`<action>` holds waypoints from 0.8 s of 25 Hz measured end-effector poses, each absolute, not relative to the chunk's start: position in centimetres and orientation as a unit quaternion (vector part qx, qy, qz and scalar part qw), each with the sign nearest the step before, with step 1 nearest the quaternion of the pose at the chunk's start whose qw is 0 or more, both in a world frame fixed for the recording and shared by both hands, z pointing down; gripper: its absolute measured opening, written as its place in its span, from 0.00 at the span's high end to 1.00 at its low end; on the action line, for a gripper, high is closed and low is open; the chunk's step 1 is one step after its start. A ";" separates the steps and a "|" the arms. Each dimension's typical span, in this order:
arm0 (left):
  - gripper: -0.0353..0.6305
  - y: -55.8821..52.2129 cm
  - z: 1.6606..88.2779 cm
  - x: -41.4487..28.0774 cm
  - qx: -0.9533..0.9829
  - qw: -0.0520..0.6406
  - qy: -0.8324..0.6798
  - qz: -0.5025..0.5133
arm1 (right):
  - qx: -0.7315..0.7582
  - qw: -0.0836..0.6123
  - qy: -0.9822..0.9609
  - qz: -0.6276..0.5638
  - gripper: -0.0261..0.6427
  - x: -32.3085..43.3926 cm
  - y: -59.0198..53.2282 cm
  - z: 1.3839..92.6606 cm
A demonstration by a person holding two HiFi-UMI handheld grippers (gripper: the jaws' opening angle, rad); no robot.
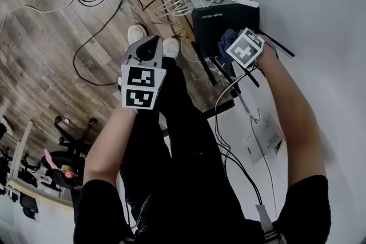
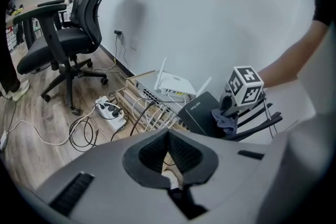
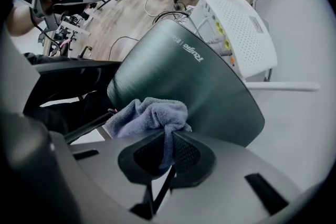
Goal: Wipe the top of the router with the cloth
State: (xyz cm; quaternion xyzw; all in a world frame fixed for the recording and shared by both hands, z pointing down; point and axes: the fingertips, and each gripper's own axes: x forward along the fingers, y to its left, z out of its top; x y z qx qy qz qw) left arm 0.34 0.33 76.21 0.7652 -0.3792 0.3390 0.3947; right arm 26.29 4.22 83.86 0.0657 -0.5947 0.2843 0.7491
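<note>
Your right gripper (image 3: 169, 136) pinches the soft, limp cloth (image 3: 149, 115) by its bunch, against the slick-looking router (image 3: 194, 81). Left gripper (image 2: 168, 136): jaws together, empty.

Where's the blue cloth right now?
In the right gripper view, the blue cloth is pinched in the right gripper, resting on the near edge of the black router, with the white router just behind it.

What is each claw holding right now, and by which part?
The right claw pinches the cloth by a bunched fold; the rest of it lies on the black router. The left claw is shut on nothing.
</note>
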 end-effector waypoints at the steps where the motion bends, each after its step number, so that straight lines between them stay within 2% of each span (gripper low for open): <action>1: 0.96 0.3 76.2 0.3 0.764 0.396 -0.380 0.338 | 0.068 0.748 -0.595 0.288 0.95 26.5 4.1 83.9; 6: 0.96 0.2 76.4 0.4 0.761 0.400 -0.384 0.336 | 0.085 0.742 -0.584 0.317 0.95 28.3 3.3 84.1; 20: 0.96 -0.5 76.9 1.0 0.758 0.403 -0.391 0.333 | 0.087 0.752 -0.576 0.307 0.95 30.1 3.0 84.5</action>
